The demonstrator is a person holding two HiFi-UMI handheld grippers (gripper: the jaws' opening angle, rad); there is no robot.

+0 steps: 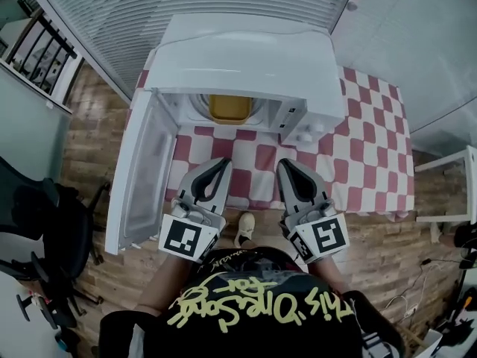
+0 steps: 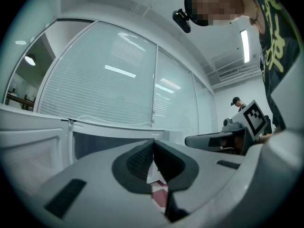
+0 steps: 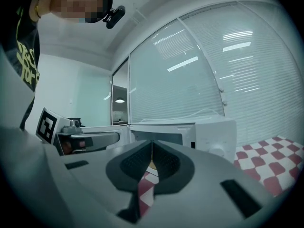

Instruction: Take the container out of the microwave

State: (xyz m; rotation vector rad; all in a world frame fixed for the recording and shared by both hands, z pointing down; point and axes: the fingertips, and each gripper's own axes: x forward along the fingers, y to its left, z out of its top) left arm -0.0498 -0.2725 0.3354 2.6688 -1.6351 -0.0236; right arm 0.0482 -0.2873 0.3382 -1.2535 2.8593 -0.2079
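A white microwave (image 1: 246, 58) stands on a table with a red-and-white checked cloth (image 1: 358, 155). Its door (image 1: 140, 174) hangs wide open to the left. Inside the cavity sits a yellow container (image 1: 228, 108). My left gripper (image 1: 222, 162) and right gripper (image 1: 285, 165) are both shut and empty, side by side over the cloth a short way in front of the cavity. In the right gripper view the microwave (image 3: 190, 129) is ahead of the shut right gripper (image 3: 151, 144), with a sliver of the container showing between the jaws. The left gripper (image 2: 153, 144) faces the open door (image 2: 33, 146).
The open door juts out past the table's front edge at my left. Bare checked cloth lies right of the microwave. A black chair (image 1: 45, 222) stands on the wooden floor at the left, and a white stand (image 1: 455, 192) at the right. Glass walls with blinds rise behind the table.
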